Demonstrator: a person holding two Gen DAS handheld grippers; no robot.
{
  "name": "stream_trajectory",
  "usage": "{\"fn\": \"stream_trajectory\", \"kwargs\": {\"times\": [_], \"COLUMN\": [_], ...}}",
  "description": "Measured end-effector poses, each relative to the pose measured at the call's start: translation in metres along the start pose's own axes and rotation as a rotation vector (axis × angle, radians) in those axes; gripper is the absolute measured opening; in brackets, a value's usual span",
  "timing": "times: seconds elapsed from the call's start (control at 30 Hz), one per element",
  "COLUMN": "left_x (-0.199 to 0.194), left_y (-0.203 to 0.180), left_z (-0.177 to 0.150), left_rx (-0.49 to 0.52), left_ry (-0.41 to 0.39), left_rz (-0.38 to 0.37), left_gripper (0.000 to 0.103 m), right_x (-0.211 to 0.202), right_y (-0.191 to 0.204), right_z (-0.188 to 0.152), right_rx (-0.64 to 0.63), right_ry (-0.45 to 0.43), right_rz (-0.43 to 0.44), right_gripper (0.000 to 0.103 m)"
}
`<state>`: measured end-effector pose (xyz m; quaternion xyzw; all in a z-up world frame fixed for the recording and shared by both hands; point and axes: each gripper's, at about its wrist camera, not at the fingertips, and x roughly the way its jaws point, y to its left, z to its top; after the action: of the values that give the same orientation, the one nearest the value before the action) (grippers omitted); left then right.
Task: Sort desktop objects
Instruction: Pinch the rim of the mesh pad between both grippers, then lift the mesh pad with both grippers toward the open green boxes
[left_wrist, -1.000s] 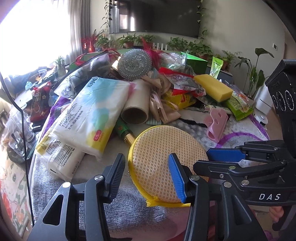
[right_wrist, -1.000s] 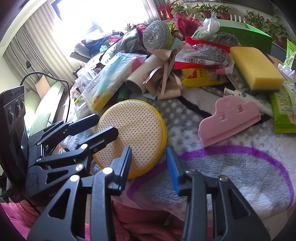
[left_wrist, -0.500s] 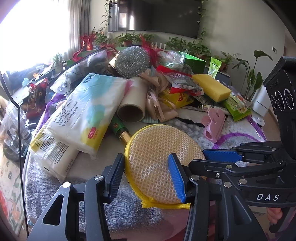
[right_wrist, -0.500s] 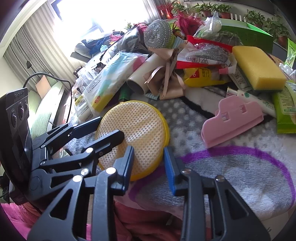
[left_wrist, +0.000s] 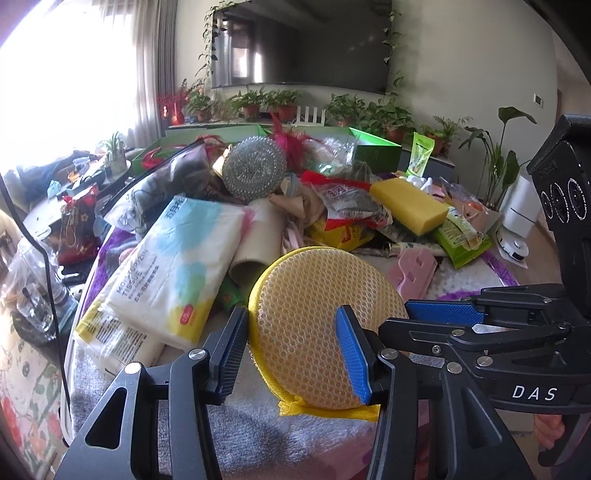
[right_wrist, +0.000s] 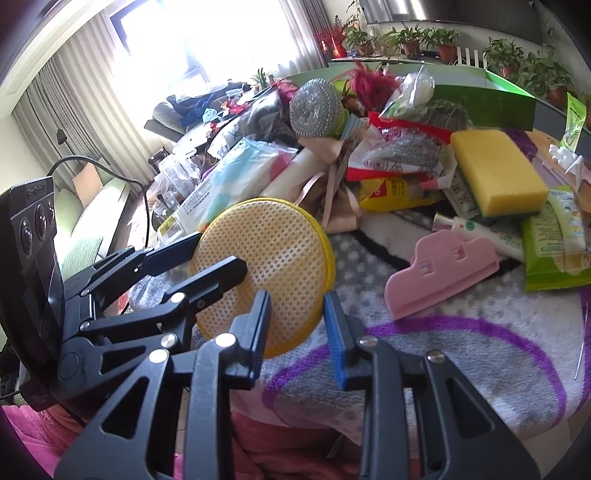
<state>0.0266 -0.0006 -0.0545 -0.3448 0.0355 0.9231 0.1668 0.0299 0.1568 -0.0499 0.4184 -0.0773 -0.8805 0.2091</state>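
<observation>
A round yellow mesh scrub pad (left_wrist: 317, 295) is held tilted up above the grey blanket. My left gripper (left_wrist: 291, 314) is shut on it: in the right wrist view, the left gripper (right_wrist: 219, 250) has one finger behind the pad (right_wrist: 266, 243) and one across its face. My right gripper (right_wrist: 297, 295) has the pad's lower rim between its blue-padded fingers, and its jaws are closing on that rim. Seen from the left wrist, the right gripper (left_wrist: 395, 316) pinches the pad's right edge.
Behind the pad is a heap: a tissue pack (left_wrist: 177, 258), a cardboard roll (left_wrist: 255, 247), a steel scourer (left_wrist: 255, 170), a yellow sponge (right_wrist: 495, 173), a green wipes pack (right_wrist: 554, 254) and a green box (right_wrist: 480, 99). A pink clip (right_wrist: 439, 277) lies on the purple-patterned blanket (right_wrist: 461, 350).
The yellow pad has come up off the blanket and tilted more upright with the left gripper. The right gripper's jaws have narrowed onto its rim.
</observation>
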Motion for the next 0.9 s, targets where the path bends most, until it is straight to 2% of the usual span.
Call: {"fn": "stream_trajectory", "kwargs": {"times": [0.9], "left_x": [0.004], "left_y": [-0.03], "left_z": [0.051], "left_rx": [0.046], "left_ry": [-0.087], "left_rz": [-0.008], "left_gripper": [0.049], "right_x": [-0.027], "right_y": [-0.027], "right_z": [0.037], "right_rx": [-0.018], "right_ry": [-0.107], "right_rz": [-0.031], "right_gripper": [0.03]}}
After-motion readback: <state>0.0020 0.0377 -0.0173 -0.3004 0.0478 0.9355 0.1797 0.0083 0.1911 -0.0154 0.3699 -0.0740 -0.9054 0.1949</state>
